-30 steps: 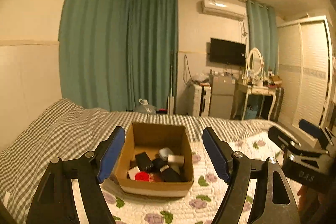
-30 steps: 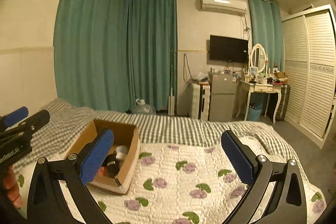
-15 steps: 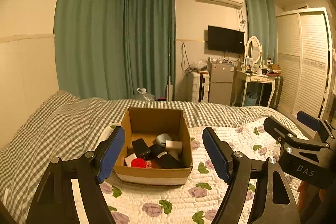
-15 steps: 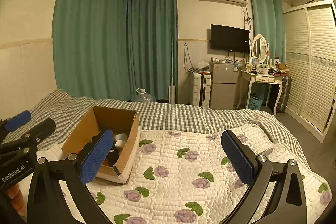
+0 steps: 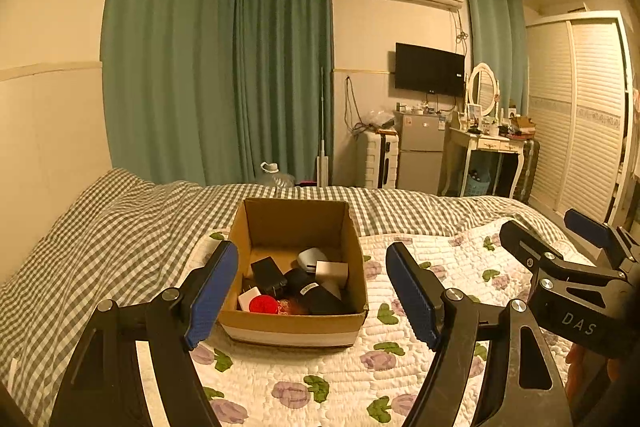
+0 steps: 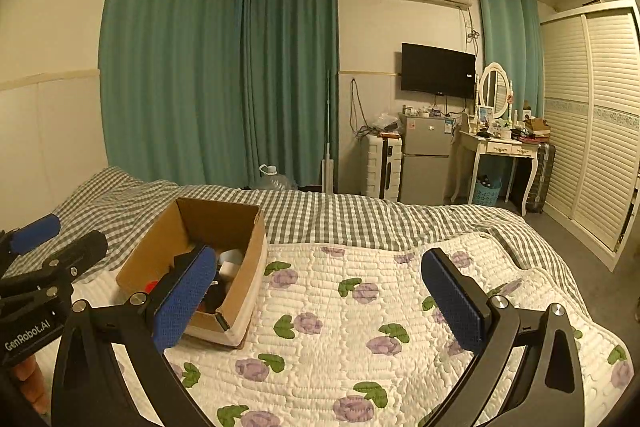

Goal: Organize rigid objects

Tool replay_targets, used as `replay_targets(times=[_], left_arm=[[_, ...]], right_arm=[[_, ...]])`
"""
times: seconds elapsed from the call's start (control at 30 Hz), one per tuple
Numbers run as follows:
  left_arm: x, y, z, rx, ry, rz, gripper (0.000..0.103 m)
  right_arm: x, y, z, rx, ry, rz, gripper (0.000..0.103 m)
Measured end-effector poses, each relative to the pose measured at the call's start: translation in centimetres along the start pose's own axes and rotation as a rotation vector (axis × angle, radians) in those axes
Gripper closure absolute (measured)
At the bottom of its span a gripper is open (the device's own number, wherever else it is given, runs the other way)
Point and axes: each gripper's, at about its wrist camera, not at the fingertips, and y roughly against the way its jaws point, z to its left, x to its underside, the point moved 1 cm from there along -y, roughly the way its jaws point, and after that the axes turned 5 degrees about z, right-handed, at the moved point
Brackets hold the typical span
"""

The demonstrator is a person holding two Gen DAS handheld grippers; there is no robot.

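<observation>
An open cardboard box (image 5: 294, 331) stands on the flowered quilt (image 5: 340, 383). It holds several small rigid objects: a black adapter (image 5: 267, 271), a red round piece (image 5: 263, 304), a white block (image 5: 331, 269) and a pale rounded item (image 5: 312, 257). My left gripper (image 5: 312, 295) is open and empty, held just in front of the box. My right gripper (image 6: 320, 299) is open and empty, to the right of the box (image 6: 240, 291), over bare quilt (image 6: 340, 347). Each gripper shows at the edge of the other's view.
A grey checked blanket (image 5: 100, 239) covers the far and left part of the bed. Beyond the bed are green curtains (image 5: 224, 75), a small fridge (image 5: 418, 155), a dressing table (image 5: 488, 147) and a white wardrobe (image 6: 592, 123).
Both views have tilted down and drawn closer to the bed. The box sits larger and more central between my left fingers. Both grippers stay open.
</observation>
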Motion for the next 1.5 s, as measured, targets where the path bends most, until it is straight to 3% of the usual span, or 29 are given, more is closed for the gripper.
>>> replay_targets(times=[1.5], left_arm=[[0.32, -0.38, -0.05, -0.008, -0.005, 0.024, 0.024]], right_arm=[[0.73, -0.64, 0.17, -0.001, 0.003, 0.029, 0.000]])
